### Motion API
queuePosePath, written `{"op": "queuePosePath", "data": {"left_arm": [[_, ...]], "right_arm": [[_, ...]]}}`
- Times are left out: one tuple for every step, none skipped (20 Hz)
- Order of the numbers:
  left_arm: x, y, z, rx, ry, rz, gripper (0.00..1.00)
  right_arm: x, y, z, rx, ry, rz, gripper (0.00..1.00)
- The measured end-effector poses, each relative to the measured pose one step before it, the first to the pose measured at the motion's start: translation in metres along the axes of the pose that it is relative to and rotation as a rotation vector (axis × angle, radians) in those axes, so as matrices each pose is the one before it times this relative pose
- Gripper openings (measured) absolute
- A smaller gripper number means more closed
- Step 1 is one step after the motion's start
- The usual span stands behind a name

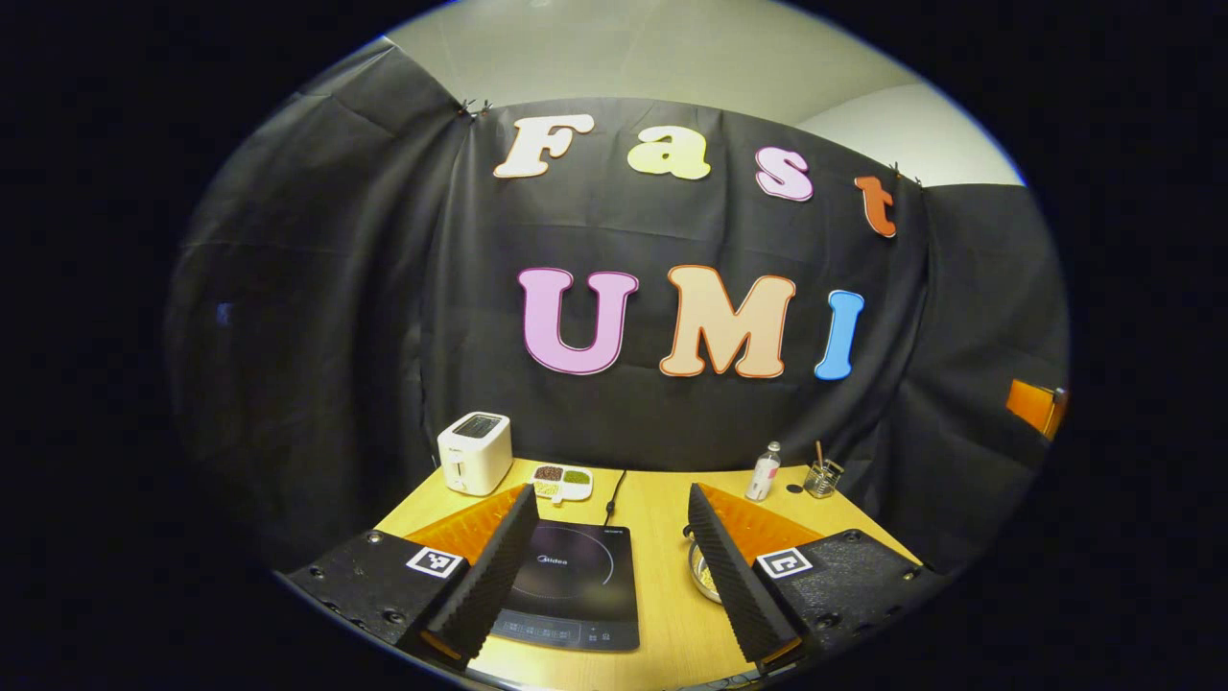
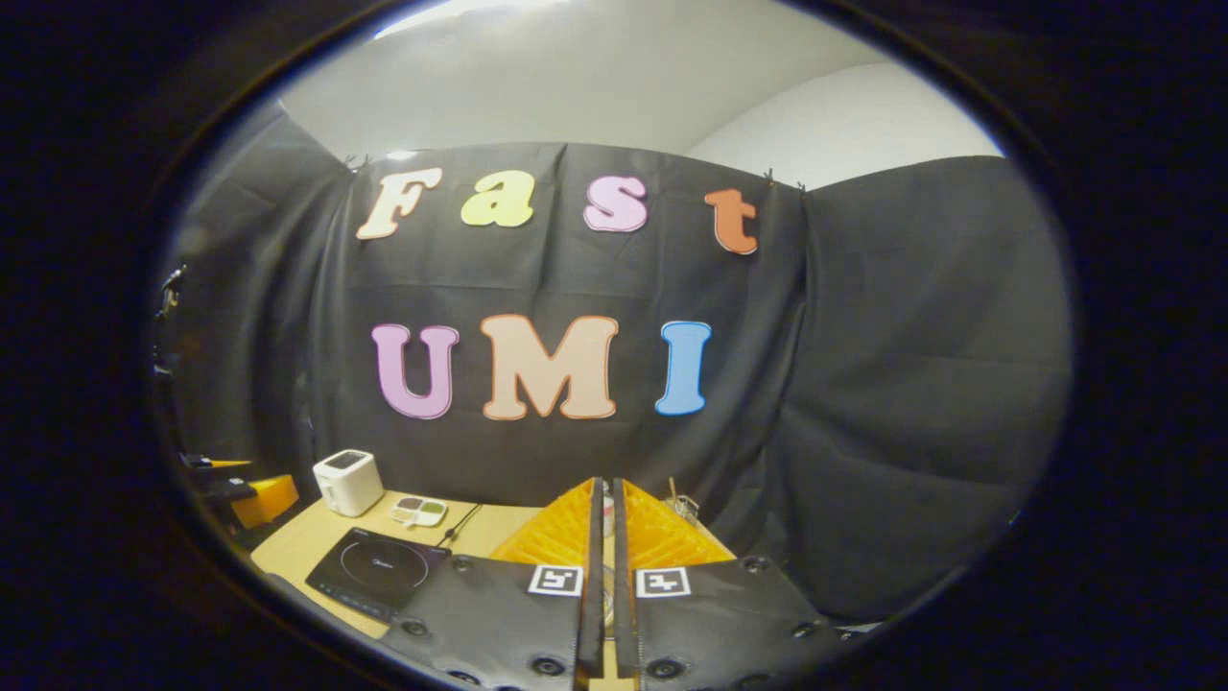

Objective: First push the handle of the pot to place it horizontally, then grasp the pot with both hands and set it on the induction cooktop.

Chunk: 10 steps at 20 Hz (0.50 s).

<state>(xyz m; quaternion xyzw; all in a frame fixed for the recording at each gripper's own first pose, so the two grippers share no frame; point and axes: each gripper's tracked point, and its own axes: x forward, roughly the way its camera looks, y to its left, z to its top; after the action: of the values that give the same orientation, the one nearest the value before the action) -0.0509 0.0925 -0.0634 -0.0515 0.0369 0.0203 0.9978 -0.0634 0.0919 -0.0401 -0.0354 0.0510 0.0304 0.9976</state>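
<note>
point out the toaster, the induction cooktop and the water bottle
toaster (image 1: 474, 451), left gripper view, front face
induction cooktop (image 1: 574, 581), left gripper view, glass top
water bottle (image 1: 764, 474), left gripper view, body

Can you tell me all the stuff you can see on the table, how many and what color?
table: one, light wood, in front of the black cloth wall.
induction cooktop: one, black, near edge of the table, nothing on it.
pot: one, shiny metal, right of the cooktop, mostly hidden behind a finger.
toaster: one, white, back left corner.
snack tray: one, white with brown, green and pale fillings, beside the toaster.
bottle: one, clear with a white cap, back right.
glass cup: one, clear, holding sticks, right of the bottle.
cord: one, black, running back from the cooktop.
left tongs: one, open wide, above the cooktop.
right tongs: one, nearly closed, holding nothing.
</note>
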Motion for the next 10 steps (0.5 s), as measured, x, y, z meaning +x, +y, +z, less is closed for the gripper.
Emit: {"op": "queuePosePath", "data": {"left_arm": [[-0.00234,0.0034,0.0006,0.00493,-0.00154,0.00727,0.96],[-0.00073,0.00442,-0.0005,0.00522,-0.00202,0.00897,0.92],[-0.00184,0.00369,-0.00112,0.00585,0.00257,0.00956,0.92],[-0.0031,0.00285,-0.00224,0.00574,0.00487,0.00767,0.92],[-0.00073,0.0015,-0.00044,0.00417,0.00201,0.00445,0.92],[-0.00171,0.00087,-0.00018,0.00385,0.00226,0.00303,0.92],[-0.00066,0.00105,-0.00021,0.00315,-0.00007,0.00314,0.92],[0.00017,0.0009,-0.00085,0.00186,-0.00046,0.00438,0.92],[0.00075,-0.00002,-0.00023,0.00172,0.00108,0.0043,0.96],[0.00132,0.00066,-0.00084,0.00293,0.00106,0.00454,0.95]], "right_arm": [[-0.00052,0.00413,-0.00564,0.00324,0.01222,0.00872,0.1],[-0.0007,0.00386,-0.00502,0.00795,0.01368,0.01319,0.06],[-0.00021,0.00156,-0.00699,0.00596,0.01551,0.00775,0.06],[0.00013,-0.00001,-0.00669,0.00195,0.01916,0.00422,0.06],[0.00045,0.00107,-0.00902,0.00123,0.02237,0.00629,0.07],[0.00143,0.00057,-0.00936,0.00093,0.02512,0.00871,0.14],[0.00024,0.00052,-0.01086,0.00111,0.0271,0.00878,0.09],[0.0021,0.00065,-0.0111,0.00102,0.03216,0.0109,0.14],[0.00351,0.00035,-0.01288,0.00154,0.03469,0.0083,0.14],[0.0044,0.00026,-0.01173,0.00298,0.03538,0.00924,0.14]]}}
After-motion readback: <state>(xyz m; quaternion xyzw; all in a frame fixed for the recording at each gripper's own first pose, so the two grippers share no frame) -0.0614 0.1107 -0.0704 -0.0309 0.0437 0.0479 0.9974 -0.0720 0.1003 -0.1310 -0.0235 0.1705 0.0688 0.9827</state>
